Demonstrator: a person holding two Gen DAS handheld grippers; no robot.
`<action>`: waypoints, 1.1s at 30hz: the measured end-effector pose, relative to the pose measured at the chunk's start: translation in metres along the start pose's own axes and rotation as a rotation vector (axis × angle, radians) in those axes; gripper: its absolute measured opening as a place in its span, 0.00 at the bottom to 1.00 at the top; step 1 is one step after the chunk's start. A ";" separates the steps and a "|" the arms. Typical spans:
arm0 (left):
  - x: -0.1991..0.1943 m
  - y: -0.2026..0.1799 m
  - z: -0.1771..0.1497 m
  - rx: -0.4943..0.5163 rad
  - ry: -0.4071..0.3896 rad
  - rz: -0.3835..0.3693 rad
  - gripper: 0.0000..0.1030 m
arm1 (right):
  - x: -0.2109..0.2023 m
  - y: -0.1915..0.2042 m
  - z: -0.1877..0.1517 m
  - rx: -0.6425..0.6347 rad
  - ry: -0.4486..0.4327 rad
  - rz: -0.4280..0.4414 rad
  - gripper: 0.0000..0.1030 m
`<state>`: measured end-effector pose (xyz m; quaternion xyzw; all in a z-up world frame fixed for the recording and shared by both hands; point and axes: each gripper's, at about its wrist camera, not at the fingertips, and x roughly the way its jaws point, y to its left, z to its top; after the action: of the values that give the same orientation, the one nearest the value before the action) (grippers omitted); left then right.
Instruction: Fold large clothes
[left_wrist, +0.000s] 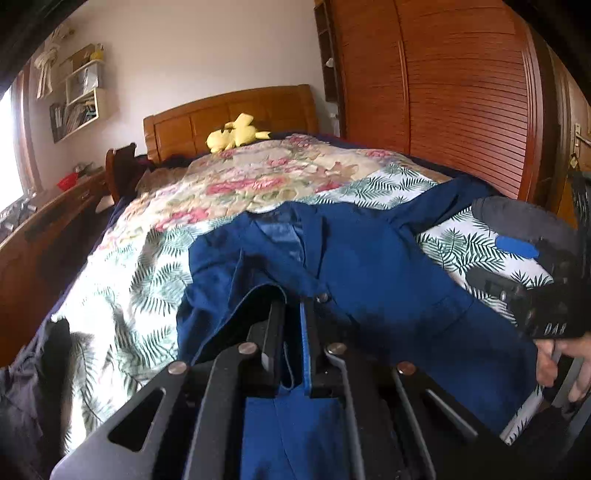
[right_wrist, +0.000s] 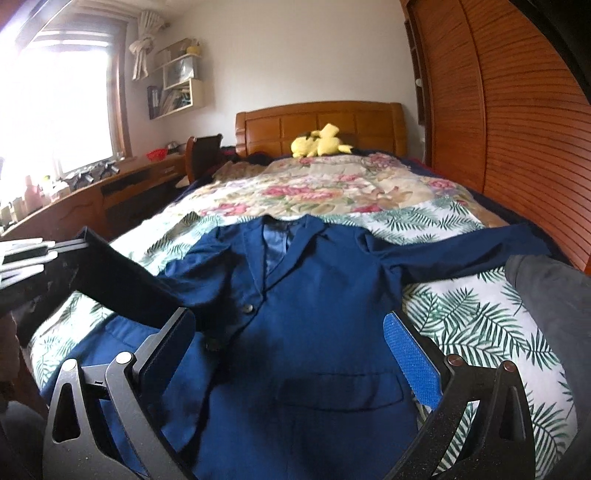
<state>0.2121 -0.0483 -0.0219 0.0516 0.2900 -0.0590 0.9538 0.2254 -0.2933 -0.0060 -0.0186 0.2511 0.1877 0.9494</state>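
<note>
A dark blue suit jacket (right_wrist: 325, 295) lies front up on the bed, collar toward the headboard, one sleeve stretched out to the right. My left gripper (left_wrist: 293, 314) is shut on a fold of the jacket's left front edge (left_wrist: 258, 295) and holds it a little raised. It also shows in the right wrist view (right_wrist: 110, 280) at the left. My right gripper (right_wrist: 291, 328) is open and empty above the jacket's lower front, near the pocket flap (right_wrist: 343, 391). It also shows in the left wrist view (left_wrist: 532, 273) at the right edge.
The bed has a palm-leaf sheet (right_wrist: 480, 332) and a floral quilt (right_wrist: 325, 184). A yellow plush toy (right_wrist: 319, 146) lies by the wooden headboard (right_wrist: 321, 122). A wooden wardrobe (right_wrist: 517, 129) stands on the right, a desk (right_wrist: 92, 192) and window on the left. Grey cloth (left_wrist: 29, 387) hangs at the bed's left edge.
</note>
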 end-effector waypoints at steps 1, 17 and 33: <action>0.001 0.001 -0.003 -0.014 0.001 -0.006 0.05 | 0.001 0.001 0.001 -0.003 0.003 0.001 1.00; -0.012 0.019 -0.042 -0.013 -0.038 0.000 0.09 | 0.043 0.036 -0.015 -0.073 0.099 0.039 1.00; -0.037 0.094 -0.057 -0.138 -0.054 0.078 0.10 | 0.068 0.154 -0.043 -0.235 0.200 0.382 0.94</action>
<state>0.1637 0.0549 -0.0425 -0.0047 0.2653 -0.0031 0.9641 0.2039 -0.1325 -0.0672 -0.0993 0.3192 0.3891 0.8584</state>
